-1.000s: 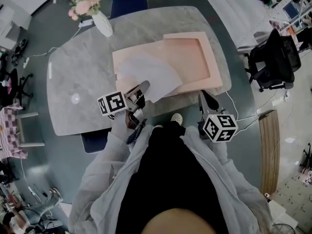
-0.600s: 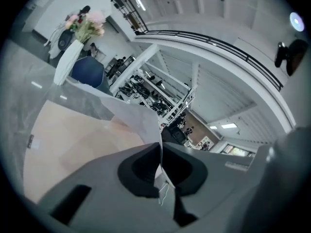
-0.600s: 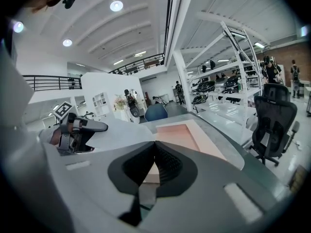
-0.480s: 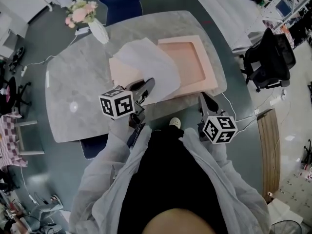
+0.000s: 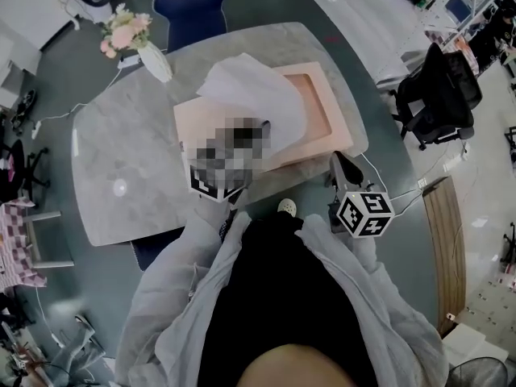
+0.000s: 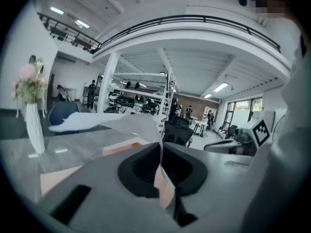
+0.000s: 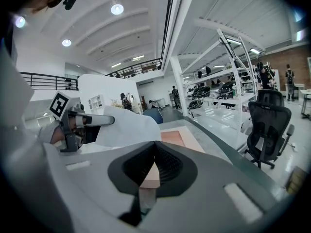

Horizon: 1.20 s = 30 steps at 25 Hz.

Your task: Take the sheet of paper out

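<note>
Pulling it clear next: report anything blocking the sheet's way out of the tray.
Nothing visible does. The left gripper is shut on the sheet of paper, held above the pink tray; nothing lies on it.

white sheet of paper (image 5: pixel 250 95), peach-pink tray (image 5: pixel 339 119); grey marbled table (image 5: pixel 129 143)

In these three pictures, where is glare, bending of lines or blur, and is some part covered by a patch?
Head view: sharp, one lamp glare on the table; a mosaic patch covers where the sheet of paper meets the left claw. Left gripper view: wide-angle bending, the balcony rail curves, corners dark. Right gripper view: same bending, a ceiling lamp blown out.
</note>
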Motion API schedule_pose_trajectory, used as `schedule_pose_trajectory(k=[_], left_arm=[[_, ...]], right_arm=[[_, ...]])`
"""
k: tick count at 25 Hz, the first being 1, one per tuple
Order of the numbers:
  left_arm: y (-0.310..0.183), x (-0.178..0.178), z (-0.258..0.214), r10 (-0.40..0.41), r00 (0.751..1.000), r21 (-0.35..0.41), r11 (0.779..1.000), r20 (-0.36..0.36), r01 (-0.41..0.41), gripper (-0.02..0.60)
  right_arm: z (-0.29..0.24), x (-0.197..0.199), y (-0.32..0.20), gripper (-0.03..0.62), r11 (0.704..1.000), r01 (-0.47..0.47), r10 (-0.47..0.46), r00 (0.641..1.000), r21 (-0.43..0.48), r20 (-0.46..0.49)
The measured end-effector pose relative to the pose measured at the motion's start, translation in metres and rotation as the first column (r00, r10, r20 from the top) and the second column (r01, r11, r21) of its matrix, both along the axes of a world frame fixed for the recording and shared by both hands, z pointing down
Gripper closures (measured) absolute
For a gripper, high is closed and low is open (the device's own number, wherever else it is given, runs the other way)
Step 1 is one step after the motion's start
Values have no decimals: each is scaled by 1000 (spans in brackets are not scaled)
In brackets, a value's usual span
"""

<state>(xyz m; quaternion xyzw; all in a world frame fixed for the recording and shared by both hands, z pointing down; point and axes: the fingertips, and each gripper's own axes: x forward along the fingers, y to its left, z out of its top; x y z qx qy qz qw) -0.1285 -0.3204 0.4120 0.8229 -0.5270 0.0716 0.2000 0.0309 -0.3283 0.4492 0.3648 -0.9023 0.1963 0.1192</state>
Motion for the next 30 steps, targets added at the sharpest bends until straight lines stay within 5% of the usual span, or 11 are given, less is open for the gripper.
schedule_pose_trajectory(k=[3,11,22,30], left_arm=[[-6,6,6,-1,995,29,1000,102,-2,580],[-7,14,23,-18,973,98,995,229,-4,580],[11,33,41,32,985,89,995,169,-48,580],[11,36,36,40,991,105,993,131,-54,580]], right_arm=[[-3,3,-4,585,1000,-9,9,1000,8,1],[-9,19,-20,585,998,-55,55,998,40,0],[-9,14,-23,585,996,16,-18,1000,82,20],[-9,19,-27,585,995,-11,11,1000,96,1]])
